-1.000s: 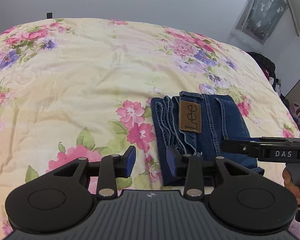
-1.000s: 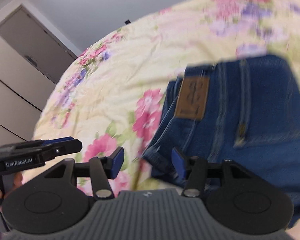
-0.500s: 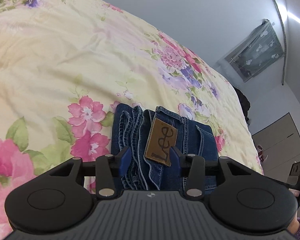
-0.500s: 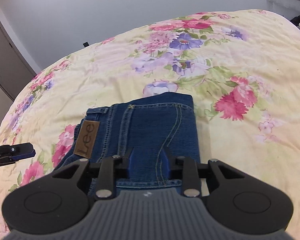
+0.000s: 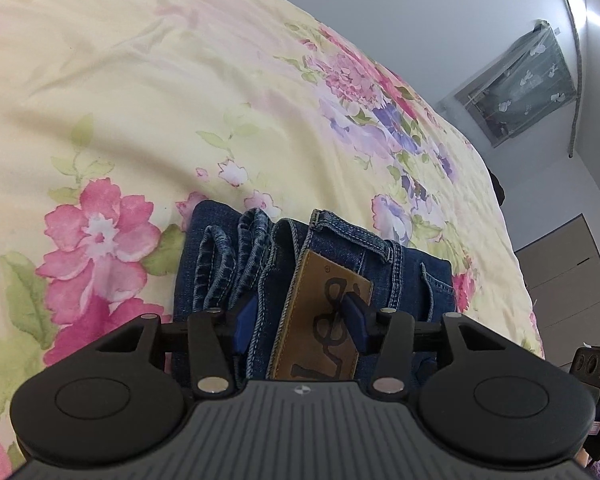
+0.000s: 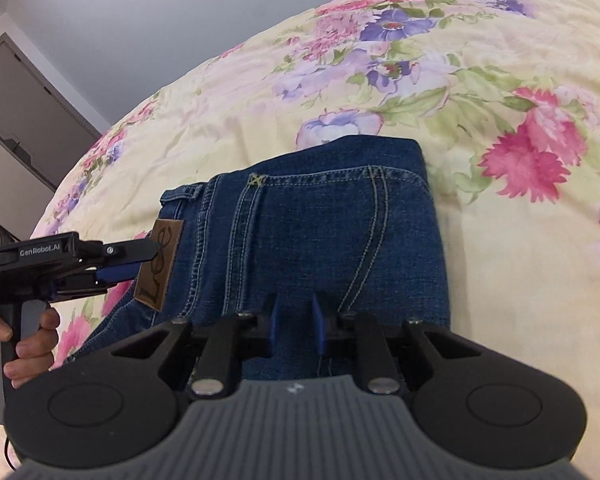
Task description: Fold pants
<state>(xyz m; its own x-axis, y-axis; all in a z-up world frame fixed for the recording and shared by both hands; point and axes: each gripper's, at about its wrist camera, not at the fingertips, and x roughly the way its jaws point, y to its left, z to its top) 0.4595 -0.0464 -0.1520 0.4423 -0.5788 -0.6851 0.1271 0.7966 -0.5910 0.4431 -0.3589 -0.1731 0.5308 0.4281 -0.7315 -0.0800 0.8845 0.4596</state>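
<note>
Denim pants (image 6: 300,232), right gripper (image 6: 296,326) fingers closing on fabric, left gripper (image 5: 300,320) fingers opening around leather patch (image 5: 320,320)

Both grippers now down at jeans (image 6: 320,236)

- The left wrist camera sits behind the left gripper (image 5: 300,320) and looks steeply down, very close over the waistband edge of the folded jeans (image 5: 340,252).
- The right wrist camera sits behind the right gripper (image 6: 296,320), also close, above the jeans (image 6: 320,220) on their pocket side.
- Both views share the leather patch (image 5: 324,320) (image 6: 160,264) and the floral bedspread (image 5: 140,100) (image 6: 520,260) beyond the jeans.
</note>
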